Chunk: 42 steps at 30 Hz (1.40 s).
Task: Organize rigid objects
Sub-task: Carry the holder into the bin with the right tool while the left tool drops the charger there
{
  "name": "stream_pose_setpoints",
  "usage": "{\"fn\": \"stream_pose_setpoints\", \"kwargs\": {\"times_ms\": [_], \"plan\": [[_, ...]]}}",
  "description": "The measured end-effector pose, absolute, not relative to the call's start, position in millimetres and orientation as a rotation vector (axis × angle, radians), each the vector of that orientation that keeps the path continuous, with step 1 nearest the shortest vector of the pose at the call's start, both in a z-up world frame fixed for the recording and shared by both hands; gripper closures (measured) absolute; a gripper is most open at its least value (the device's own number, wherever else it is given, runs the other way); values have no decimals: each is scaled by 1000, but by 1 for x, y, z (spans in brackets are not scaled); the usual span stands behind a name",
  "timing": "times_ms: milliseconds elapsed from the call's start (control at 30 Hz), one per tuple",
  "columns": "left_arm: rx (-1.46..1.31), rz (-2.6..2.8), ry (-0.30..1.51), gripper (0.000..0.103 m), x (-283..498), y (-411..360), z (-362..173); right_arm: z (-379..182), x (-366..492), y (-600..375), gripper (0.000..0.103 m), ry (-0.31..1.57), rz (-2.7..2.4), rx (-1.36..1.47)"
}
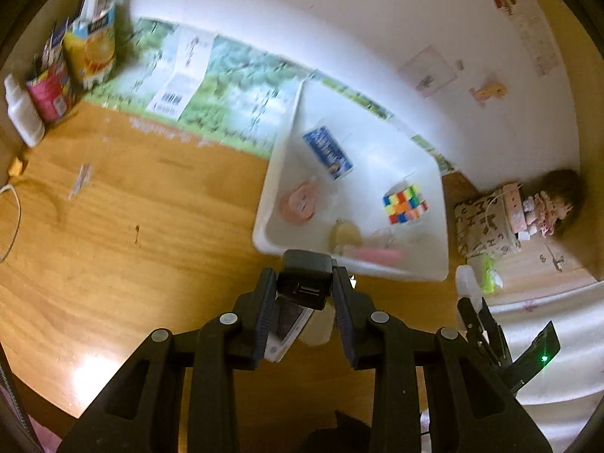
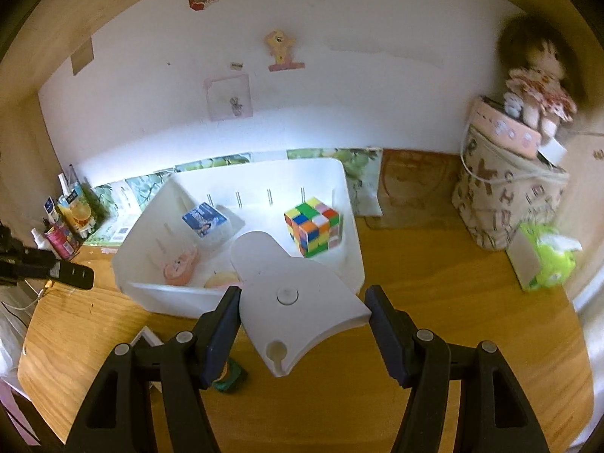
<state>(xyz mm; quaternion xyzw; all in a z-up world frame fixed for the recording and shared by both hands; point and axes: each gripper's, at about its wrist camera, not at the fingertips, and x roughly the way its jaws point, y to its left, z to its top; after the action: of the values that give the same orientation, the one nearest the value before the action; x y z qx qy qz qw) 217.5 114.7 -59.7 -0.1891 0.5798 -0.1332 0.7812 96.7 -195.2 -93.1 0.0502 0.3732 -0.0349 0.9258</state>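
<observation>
My left gripper [image 1: 305,287] is shut on a small black adapter [image 1: 304,264] with a socket on its near face. It holds it above the desk, just short of the white bin's near rim [image 1: 264,226]. My right gripper [image 2: 304,307] is shut on a flat white plastic piece [image 2: 298,294] with a round button and a keyhole slot, in front of the bin [image 2: 170,298]. Inside the bin lie a colour cube [image 2: 313,226], a blue box [image 2: 205,219], a pink round item [image 2: 179,270] and a yellowish item [image 2: 221,279].
On the wooden desk below the grippers lie a white box [image 2: 145,336] and a small green item [image 2: 226,377]. Drink cartons [image 1: 90,49] and a white bottle [image 1: 22,113] stand at the back left. A patterned bag with a doll [image 2: 509,196] and a green tissue pack [image 2: 547,260] stand on the right.
</observation>
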Motion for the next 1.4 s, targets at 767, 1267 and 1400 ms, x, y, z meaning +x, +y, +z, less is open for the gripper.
{"fn": "stream_pose_setpoints", "kwargs": {"times_ms": [767, 1267, 1400], "plan": [[-384, -286, 1018, 70, 259, 54, -53, -121, 157, -219, 37, 757, 154, 110], [-312, -245, 963, 63, 256, 34, -42, -132, 161, -232, 35, 767, 173, 170], [-299, -242, 934, 58, 247, 36, -34, -126, 156, -232, 35, 751, 171, 164]]}}
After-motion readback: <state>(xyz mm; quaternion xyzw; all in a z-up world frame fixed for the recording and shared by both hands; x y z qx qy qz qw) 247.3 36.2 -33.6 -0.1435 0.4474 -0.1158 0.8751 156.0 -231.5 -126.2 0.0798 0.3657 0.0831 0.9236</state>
